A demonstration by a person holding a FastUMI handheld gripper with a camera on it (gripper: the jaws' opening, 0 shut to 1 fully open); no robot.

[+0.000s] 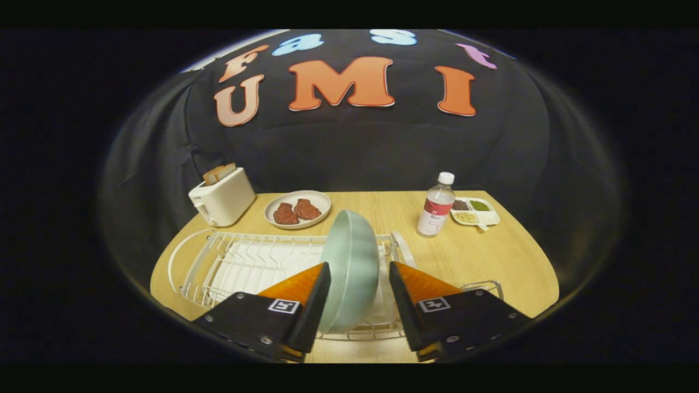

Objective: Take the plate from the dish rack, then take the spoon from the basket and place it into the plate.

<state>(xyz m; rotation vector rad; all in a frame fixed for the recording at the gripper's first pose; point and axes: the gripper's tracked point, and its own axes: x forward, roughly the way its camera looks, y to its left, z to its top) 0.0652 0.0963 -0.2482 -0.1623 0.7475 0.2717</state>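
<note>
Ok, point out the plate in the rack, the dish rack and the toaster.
plate [352, 262]: gripper view, middle of its back, between the open fingers.
dish rack [240, 262]: gripper view, wire floor beside the plate.
toaster [225, 201]: gripper view, its side.

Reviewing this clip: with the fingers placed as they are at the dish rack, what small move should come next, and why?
Probably close the gripper on the plate. The plate stands on edge in the dish rack between the open fingers; the left finger seems near or at its face, a gap shows on the right, so nothing grips it yet.
</note>
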